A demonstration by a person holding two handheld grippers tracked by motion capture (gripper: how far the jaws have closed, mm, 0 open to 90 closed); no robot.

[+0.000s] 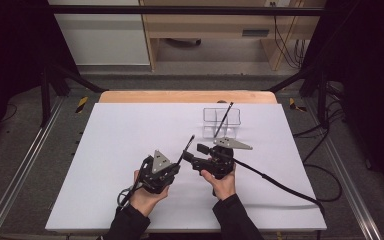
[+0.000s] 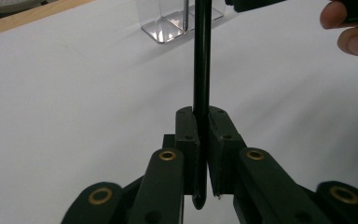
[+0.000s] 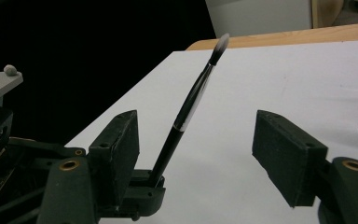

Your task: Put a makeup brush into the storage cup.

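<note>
The left gripper (image 2: pixel 200 140) is clenching the black handle of a slim brush (image 2: pixel 201 70), its jaws pinched tight near the butt end while the bristle tip is pointing up and away toward the back of the table. The right gripper (image 3: pixel 196 154) is standing released beside it, its jaws spread with the brush shaft rising between them and touching neither pad (a hand-over seems to be in progress). Next, the right jaws need to be closing squarely on the shaft before the left lets go. Beyond them a clear holder (image 1: pixel 222 121) is standing near the far right of the white table (image 1: pixel 130 150), already holding another brush (image 1: pixel 224 117), with open room all around and the edges well apart.
</note>
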